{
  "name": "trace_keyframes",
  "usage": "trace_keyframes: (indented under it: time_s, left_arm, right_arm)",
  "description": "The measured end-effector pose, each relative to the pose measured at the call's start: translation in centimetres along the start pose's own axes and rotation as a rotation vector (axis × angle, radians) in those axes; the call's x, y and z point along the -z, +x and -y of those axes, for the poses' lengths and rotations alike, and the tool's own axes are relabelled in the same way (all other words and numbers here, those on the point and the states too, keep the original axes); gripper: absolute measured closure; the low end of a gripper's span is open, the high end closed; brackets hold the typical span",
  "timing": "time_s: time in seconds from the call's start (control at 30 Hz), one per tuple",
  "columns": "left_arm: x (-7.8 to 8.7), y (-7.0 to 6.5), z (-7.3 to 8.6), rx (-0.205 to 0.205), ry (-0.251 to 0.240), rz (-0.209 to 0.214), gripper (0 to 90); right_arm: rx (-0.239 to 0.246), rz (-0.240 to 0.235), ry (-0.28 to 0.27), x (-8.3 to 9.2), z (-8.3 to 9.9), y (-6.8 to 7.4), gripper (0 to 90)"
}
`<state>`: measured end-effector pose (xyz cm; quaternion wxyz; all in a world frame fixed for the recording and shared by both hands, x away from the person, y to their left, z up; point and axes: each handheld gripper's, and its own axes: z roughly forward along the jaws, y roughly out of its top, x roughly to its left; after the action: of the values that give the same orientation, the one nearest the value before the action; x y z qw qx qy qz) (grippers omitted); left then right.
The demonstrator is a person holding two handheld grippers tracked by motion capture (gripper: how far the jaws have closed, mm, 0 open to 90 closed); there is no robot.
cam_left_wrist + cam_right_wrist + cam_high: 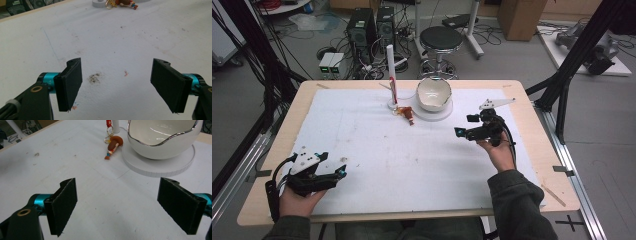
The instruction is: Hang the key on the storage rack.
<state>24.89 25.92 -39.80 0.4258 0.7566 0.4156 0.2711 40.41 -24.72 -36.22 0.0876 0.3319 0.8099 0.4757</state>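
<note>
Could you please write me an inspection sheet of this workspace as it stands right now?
Surface: wooden table under a white mat, which carries small stains and specks.
Job's things: small figure keychain lying flat on the mat, between the white post stand and the white bowl; the bowl sits on a round white base.
Clutter: nothing seen on the mat.
Grippers: left gripper open, low at the near left; right gripper open, pointing toward the keychain; both hold nothing.
Cables: one trails from each gripper; many more lie on the floor behind.
Surroundings: computer towers, black stool, cardboard box, black frame struts.
</note>
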Motion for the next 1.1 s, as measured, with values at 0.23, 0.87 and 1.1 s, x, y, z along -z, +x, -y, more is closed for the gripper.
trace_keyframes:
  time_s: [0.23, 0.87, 1.1]
  left_arm:
    - [0.0, 0.0, 0.1, 0.006, -0.003, -0.005, 25.8]
    - [-0.1, 0.0, 0.1, 0.014, -0.001, -0.001, 25.7]
    - [0.0, 0.1, 0.1, 0.016, -0.003, -0.001, 25.8]
  right_arm:
    - [0.018, 0.001, -0.002, 0.6, 0.1, 0.5, 14.6]
    - [0.015, 0.020, -0.015, 2.2, 2.7, 0.3, 13.0]
    - [0.010, 0.028, -0.013, 2.5, 3.8, 0.2, 12.7]
